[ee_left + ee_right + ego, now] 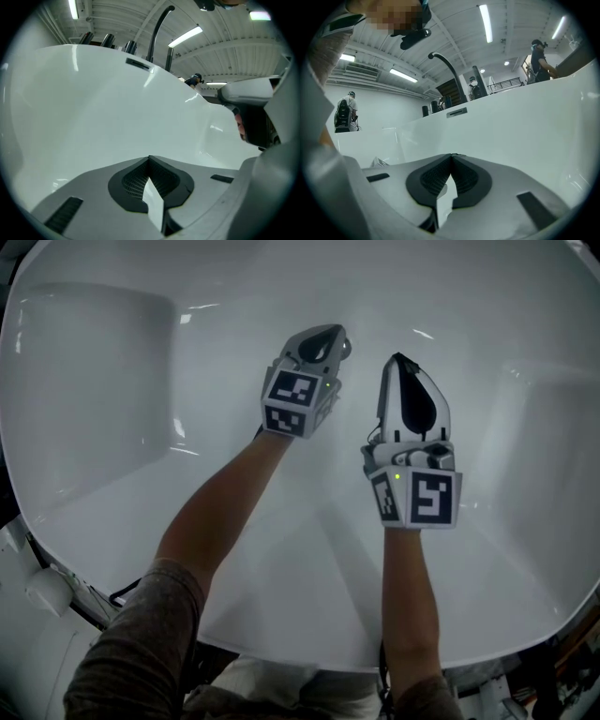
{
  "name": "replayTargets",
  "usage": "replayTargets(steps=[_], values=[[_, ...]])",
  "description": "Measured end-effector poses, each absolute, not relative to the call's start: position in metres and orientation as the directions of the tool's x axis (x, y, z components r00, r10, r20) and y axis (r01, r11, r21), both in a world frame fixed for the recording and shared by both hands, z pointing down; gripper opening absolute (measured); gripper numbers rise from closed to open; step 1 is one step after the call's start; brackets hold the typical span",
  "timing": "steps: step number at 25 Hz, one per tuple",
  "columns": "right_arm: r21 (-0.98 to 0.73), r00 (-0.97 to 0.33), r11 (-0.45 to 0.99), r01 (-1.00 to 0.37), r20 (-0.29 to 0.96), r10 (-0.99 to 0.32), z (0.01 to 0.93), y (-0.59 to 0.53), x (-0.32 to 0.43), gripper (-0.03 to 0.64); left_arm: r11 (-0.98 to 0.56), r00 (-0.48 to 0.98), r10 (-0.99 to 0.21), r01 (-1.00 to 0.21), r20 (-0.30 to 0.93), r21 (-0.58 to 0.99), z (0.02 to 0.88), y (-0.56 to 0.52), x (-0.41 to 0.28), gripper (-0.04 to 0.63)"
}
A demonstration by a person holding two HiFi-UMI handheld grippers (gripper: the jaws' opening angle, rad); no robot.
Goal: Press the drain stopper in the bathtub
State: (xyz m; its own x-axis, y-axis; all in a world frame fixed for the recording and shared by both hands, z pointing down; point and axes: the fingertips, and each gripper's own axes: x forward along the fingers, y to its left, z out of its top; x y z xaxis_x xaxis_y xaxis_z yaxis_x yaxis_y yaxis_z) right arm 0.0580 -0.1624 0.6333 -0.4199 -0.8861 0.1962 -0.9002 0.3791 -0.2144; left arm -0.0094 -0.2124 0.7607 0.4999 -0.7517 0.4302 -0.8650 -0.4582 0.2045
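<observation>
I look down into a white bathtub [112, 427]. Both grippers are held low inside it, side by side. My left gripper [325, 333] is shut with nothing in it, and its tips meet in the left gripper view [149, 158]. A small grey round thing [346, 346], perhaps the drain stopper, shows right beside that tip, mostly hidden. My right gripper [397, 359] is also shut and empty, a little to the right and nearer me. In the right gripper view its jaws [451, 156] close against each other and point at the tub wall.
A dark curved faucet [159, 28] [447, 70] rises behind the tub's far rim, with an overflow slot [138, 64] [456, 112] below it. People stand in the room beyond [541, 58]. The tub's near rim [309, 652] is at my body.
</observation>
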Motion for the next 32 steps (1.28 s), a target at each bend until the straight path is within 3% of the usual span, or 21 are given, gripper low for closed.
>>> replayTargets(steps=[16, 32], values=[[-0.272, -0.403, 0.341, -0.900, 0.217, -0.889, 0.643, -0.164, 0.062, -0.002, -0.359, 0.402, -0.581, -0.907, 0.708, 0.221, 0.880, -0.206, -0.016, 0.002], [-0.285, -0.418, 0.347, -0.894, 0.245, -0.875, 0.652, -0.163, 0.063, -0.002, -0.333, 0.362, -0.369, -0.911, 0.856, 0.242, 0.938, -0.193, -0.013, 0.002]])
